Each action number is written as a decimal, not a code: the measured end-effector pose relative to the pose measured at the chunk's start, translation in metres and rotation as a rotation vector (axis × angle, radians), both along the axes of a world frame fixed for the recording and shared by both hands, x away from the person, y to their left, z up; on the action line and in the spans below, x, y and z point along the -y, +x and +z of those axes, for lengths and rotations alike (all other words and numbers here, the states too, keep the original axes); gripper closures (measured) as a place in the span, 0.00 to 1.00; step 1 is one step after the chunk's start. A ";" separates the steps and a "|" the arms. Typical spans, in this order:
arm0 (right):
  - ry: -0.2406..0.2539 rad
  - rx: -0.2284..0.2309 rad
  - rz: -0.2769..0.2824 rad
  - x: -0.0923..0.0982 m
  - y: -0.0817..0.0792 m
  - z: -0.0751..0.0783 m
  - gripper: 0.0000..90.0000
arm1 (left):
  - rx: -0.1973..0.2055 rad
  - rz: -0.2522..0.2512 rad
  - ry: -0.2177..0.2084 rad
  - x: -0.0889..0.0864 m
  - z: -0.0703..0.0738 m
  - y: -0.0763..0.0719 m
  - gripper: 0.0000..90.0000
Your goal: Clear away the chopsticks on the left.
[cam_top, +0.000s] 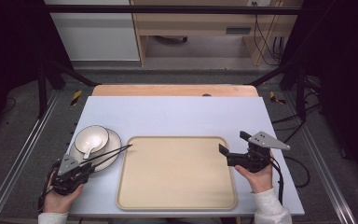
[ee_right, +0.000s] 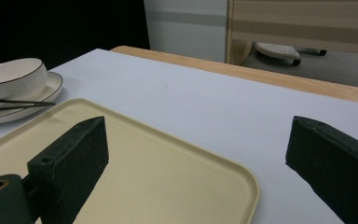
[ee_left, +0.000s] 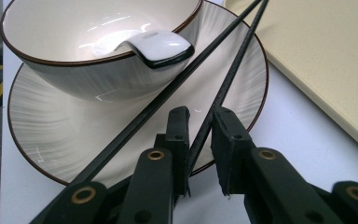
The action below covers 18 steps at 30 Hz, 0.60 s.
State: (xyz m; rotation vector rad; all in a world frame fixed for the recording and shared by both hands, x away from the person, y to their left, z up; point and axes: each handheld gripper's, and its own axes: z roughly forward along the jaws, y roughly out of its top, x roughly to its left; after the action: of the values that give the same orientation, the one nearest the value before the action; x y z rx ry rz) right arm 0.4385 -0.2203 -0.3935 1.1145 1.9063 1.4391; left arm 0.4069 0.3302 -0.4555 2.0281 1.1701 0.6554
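Note:
A white bowl (cam_top: 93, 135) with a dark rim stands on a white plate (cam_top: 115, 142) at the table's left, and a white spoon (cam_top: 88, 150) rests in it. Two black chopsticks (cam_top: 114, 151) lie across the plate, tips toward the beige tray (cam_top: 177, 172). My left gripper (cam_top: 89, 167) sits at their near ends. In the left gripper view its jaws (ee_left: 200, 114) stand narrowly apart with one chopstick (ee_left: 233, 70) running between them, the other passing outside the left jaw. My right gripper (cam_top: 234, 142) hovers wide open over the tray's right edge (ee_right: 242, 182), holding nothing.
The pale table (cam_top: 177, 112) has bare room behind the tray and to its right. A wooden strip (cam_top: 172, 90) edges the far side. Black frame posts and metal rails flank the table, and cables hang at the right.

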 end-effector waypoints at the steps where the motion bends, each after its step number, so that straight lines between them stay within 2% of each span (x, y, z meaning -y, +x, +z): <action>1: -0.001 0.000 0.000 0.000 0.000 0.000 0.06 | 0.001 0.004 0.003 0.001 0.000 0.000 0.86; 12: 0.004 -0.003 0.001 0.000 0.000 0.000 0.06 | -0.009 -0.002 0.007 0.006 0.001 0.000 0.92; 16: 0.004 -0.005 0.003 0.000 0.000 0.000 0.06 | -0.011 -0.002 0.008 0.006 0.001 0.001 0.92; 18: 0.004 -0.003 0.004 0.000 0.000 0.000 0.06 | -0.013 -0.007 0.001 0.007 0.002 0.002 0.89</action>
State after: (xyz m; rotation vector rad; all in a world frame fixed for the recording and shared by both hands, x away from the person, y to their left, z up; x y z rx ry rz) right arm 0.4387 -0.2198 -0.3934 1.1167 1.9094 1.4449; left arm 0.4094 0.3230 -0.4536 2.0393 1.1705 0.6403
